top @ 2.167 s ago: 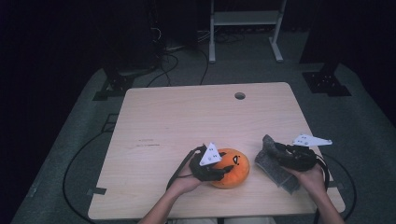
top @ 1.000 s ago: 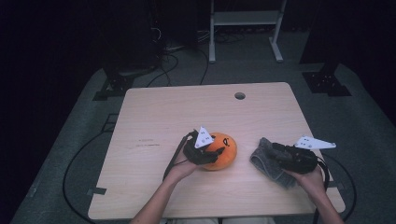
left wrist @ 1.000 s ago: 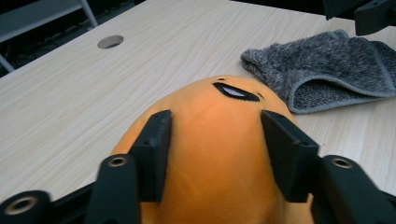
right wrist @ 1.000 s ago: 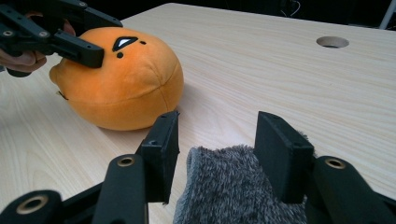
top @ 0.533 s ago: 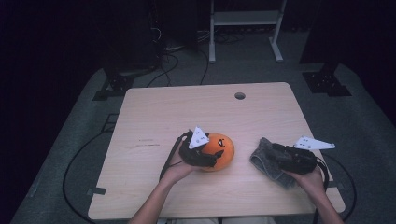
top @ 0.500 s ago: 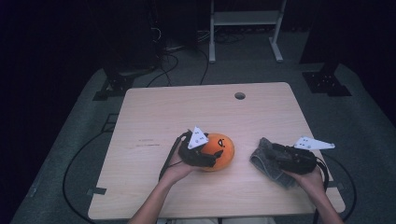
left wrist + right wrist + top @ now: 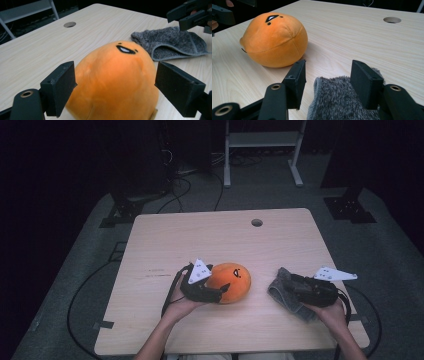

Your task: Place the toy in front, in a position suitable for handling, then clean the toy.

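We see a wooden table (image 7: 165, 245) with an orange plush (image 7: 230, 282) lying on its near half, a little left of centre. The plush is an egg-shaped lump with a small black face; in the high view its long axis runs roughly left to right across the table, and the face sits on the upper right part, turned up and toward the far right. In the left gripper view the face (image 7: 124, 49) is on the far end of the plush, away from the camera.

The left gripper (image 7: 207, 292) sits at the plush's near-left end. In its own view the two jaws stand spread, one on each side of the plush (image 7: 115, 82), with a sliver of gap showing on both sides, so it is not clamping.

To the right, well apart from the plush, a grey towel (image 7: 282, 292) lies crumpled near the front right of the table. The right gripper (image 7: 295, 289) rests over it. In its view the jaws are parted, with a fold of towel (image 7: 339, 100) rising between them; we cannot tell whether they touch it. The plush (image 7: 274, 40) shows beyond, up left.

A round hole (image 7: 257, 222) is cut near the table's far edge.
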Demonstrator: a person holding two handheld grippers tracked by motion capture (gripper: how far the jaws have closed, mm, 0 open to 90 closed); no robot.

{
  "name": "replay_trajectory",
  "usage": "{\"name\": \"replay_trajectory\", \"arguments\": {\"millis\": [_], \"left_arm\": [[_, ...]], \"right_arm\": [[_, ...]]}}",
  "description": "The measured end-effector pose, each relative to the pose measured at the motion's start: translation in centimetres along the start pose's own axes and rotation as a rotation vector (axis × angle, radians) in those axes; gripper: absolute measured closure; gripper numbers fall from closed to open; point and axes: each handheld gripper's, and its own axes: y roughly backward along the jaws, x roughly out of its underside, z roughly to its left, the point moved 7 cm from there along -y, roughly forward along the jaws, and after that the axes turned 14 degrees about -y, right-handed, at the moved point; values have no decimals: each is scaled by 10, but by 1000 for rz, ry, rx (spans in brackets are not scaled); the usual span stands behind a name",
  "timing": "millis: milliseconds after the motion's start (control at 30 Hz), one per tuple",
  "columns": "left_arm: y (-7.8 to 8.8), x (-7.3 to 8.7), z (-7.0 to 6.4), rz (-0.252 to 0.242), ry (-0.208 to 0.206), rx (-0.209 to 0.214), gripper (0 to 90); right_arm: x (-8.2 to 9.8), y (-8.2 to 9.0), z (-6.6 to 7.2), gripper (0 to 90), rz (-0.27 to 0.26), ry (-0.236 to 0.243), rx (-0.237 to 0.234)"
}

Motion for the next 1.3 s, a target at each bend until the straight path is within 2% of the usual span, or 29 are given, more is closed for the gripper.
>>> {"name": "replay_trajectory", "arguments": {"millis": [267, 433, 467, 667, 1000, 1300], "left_arm": [[18, 15, 7, 6, 26, -39, 138], [31, 27, 12, -4, 64, -69, 133], [34, 30, 12, -6, 78, -76, 129], [46, 42, 10, -6, 95, -109, 125], [53, 59, 3, 27, 103, -108, 122], [59, 74, 2, 54, 122, -124, 118]], "right_arm": [[1, 0, 1, 446, 1, 4, -2], [1, 0, 1, 446, 7, 0, -3], [1, 0, 1, 446, 7, 2, -3], [2, 1, 2, 444, 6, 10, -5], [3, 3, 1, 442, 6, 4, -2], [5, 3, 3, 441, 14, 7, -4]]}}
